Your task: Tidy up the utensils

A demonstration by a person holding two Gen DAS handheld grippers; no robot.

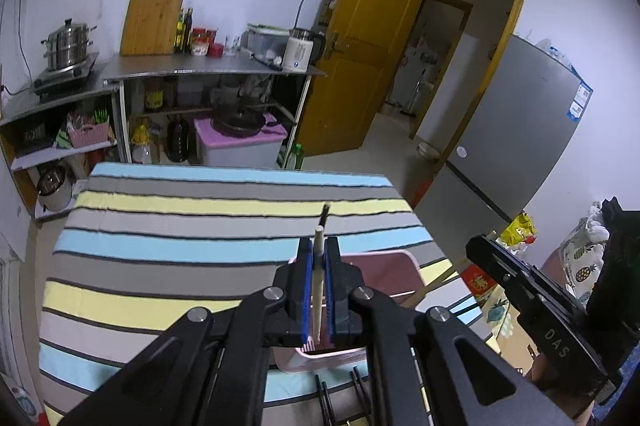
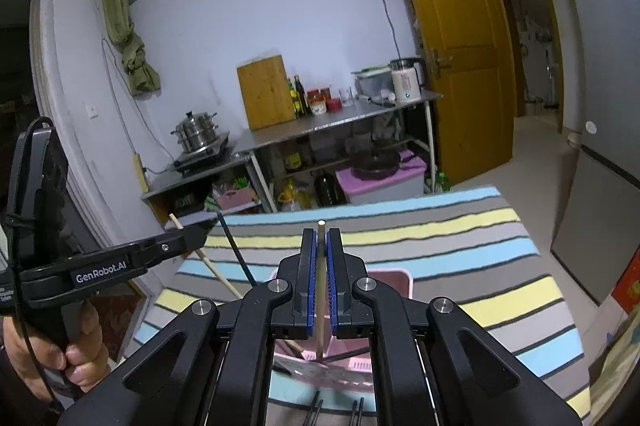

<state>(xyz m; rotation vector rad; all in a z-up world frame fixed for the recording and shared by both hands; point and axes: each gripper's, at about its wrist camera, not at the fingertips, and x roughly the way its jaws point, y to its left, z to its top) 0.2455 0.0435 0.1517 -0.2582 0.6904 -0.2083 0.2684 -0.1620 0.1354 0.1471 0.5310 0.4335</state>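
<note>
My left gripper is shut on a pale wooden chopstick and a black chopstick that pokes out beyond it. Both are held upright over a pink basket on the striped table. My right gripper is shut on another pale wooden chopstick, also upright with its lower end in the pink basket. In the right wrist view the left gripper appears at the left with its two sticks slanting down toward the basket. Black utensil ends lie near the table's front edge.
The table has a striped cloth. Behind it stand steel shelves with a cutting board, bottles, a kettle and pots. A yellow door and a grey fridge are to the right.
</note>
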